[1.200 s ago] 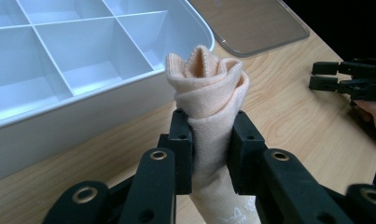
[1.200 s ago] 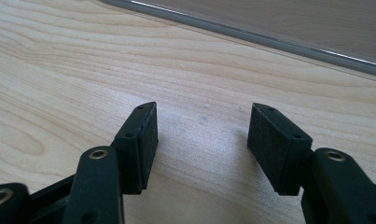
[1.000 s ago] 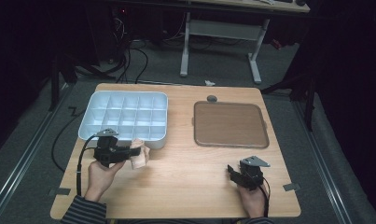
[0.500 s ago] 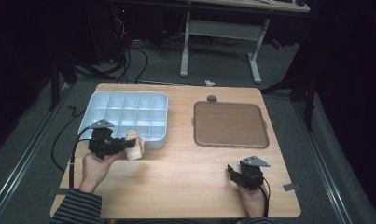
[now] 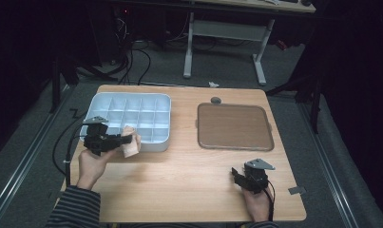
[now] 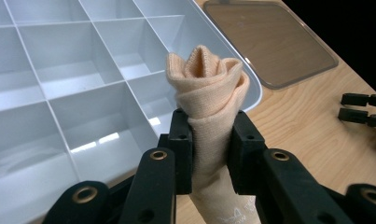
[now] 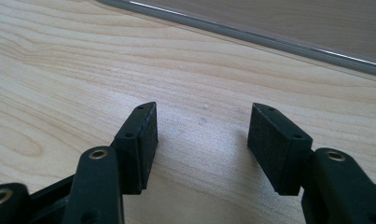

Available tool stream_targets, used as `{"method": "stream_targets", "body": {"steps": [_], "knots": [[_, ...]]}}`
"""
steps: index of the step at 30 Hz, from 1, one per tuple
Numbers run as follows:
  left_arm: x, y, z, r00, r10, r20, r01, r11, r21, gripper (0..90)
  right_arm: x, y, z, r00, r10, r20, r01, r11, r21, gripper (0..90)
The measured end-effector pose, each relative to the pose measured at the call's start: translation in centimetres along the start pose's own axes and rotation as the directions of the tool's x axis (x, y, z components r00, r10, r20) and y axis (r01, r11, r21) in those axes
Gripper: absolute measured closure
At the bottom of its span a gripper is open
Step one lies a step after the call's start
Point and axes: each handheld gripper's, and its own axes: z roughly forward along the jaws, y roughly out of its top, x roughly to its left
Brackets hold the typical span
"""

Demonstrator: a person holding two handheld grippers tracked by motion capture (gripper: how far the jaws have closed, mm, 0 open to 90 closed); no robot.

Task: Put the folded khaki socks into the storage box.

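Note:
A rolled peach-coloured cloth (image 6: 209, 107) stands clamped between the jaws of my left gripper (image 6: 209, 149), just over the near edge of the white compartment tray (image 6: 59, 70). From the high view, the left gripper (image 5: 125, 140) holds the cloth (image 5: 130, 147) at the front edge of the tray (image 5: 153, 99), near its middle. My right gripper (image 5: 236, 175) rests low at the table's front right, open with nothing between its jaws. In its own view the right gripper (image 7: 202, 140) hovers just above bare wood.
A brown flat lid (image 5: 234, 126) lies right of the tray, and its grey rim (image 7: 251, 35) runs across the far side of the right gripper view. A small dark knob (image 5: 215, 100) sits behind the lid. A table leg frame (image 5: 227, 33) stands beyond the table.
My left gripper has carried the cloth leftward and a little toward the tray's front edge. The right gripper has stayed still.

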Motion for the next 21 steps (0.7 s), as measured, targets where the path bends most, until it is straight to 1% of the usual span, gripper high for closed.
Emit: {"method": "stream_targets", "body": {"steps": [3,4,7,8,9,10,11,13,14,16,19,21], "knots": [[0.0,0.6,-0.2,0.9999,0.011,-0.002,-0.011,0.9999,-0.006,74.4,0.0,0.0,0.0,1.0000,0.000,0.000,0.000,1.000,0.000,42.9],[0.1,0.8,-0.3,0.9998,0.018,-0.006,-0.018,0.9998,-0.003,74.4,0.0,0.0,0.0,1.0000,0.000,0.000,0.000,1.000,0.000,42.9],[0.3,1.3,-0.3,0.9997,0.022,-0.012,-0.022,0.9998,0.000,74.4,0.0,0.0,0.0,1.0000,-0.001,0.000,0.001,1.000,0.000,42.9],[0.3,1.4,-0.2,0.9996,0.023,-0.014,-0.023,0.9997,0.000,74.4,0.0,0.0,0.0,1.0000,0.000,0.000,0.000,1.000,0.000,42.9],[0.5,1.6,-0.2,0.9999,0.014,-0.007,-0.014,0.9999,-0.005,74.4,0.0,0.0,0.0,1.0000,-0.001,0.000,0.001,1.000,0.000,42.9],[0.6,1.8,-0.1,0.9999,0.013,-0.008,-0.013,0.9999,-0.002,74.4,0.0,0.0,0.0,1.0000,0.000,0.001,0.000,1.000,0.000,42.9],[0.6,2.1,0.1,0.9994,0.025,-0.025,-0.024,0.9997,0.006,74.4,0.0,0.0,0.0,1.0000,-0.001,0.001,0.001,1.000,0.000,42.9],[0.7,2.5,0.3,0.9990,0.035,-0.027,-0.035,0.9993,0.012,74.4,0.0,0.0,0.0,1.0000,0.001,0.002,-0.001,1.000,0.000,42.9],[0.8,2.7,0.4,0.9991,0.034,-0.023,-0.034,0.9994,0.011,74.4,0.0,0.0,0.0,1.0000,0.000,0.001,0.000,1.000,0.000,42.9],[1.0,3.2,0.6,0.9983,0.044,-0.040,-0.043,0.9988,0.023,74.4,0.0,0.0,0.0,1.0000,0.000,0.002,0.000,1.000,0.000,42.9],[1.3,3.6,0.8,0.9980,0.043,-0.046,-0.041,0.9988,0.027,74.4,0.0,0.0,0.0,1.0000,0.000,0.002,0.000,1.000,0.000,42.9],[1.6,3.8,1.0,0.9986,0.036,-0.039,-0.035,0.9989,0.030,74.4,0.0,0.0,0.0,1.0000,0.000,0.002,0.000,1.000,0.000,42.9]]}}
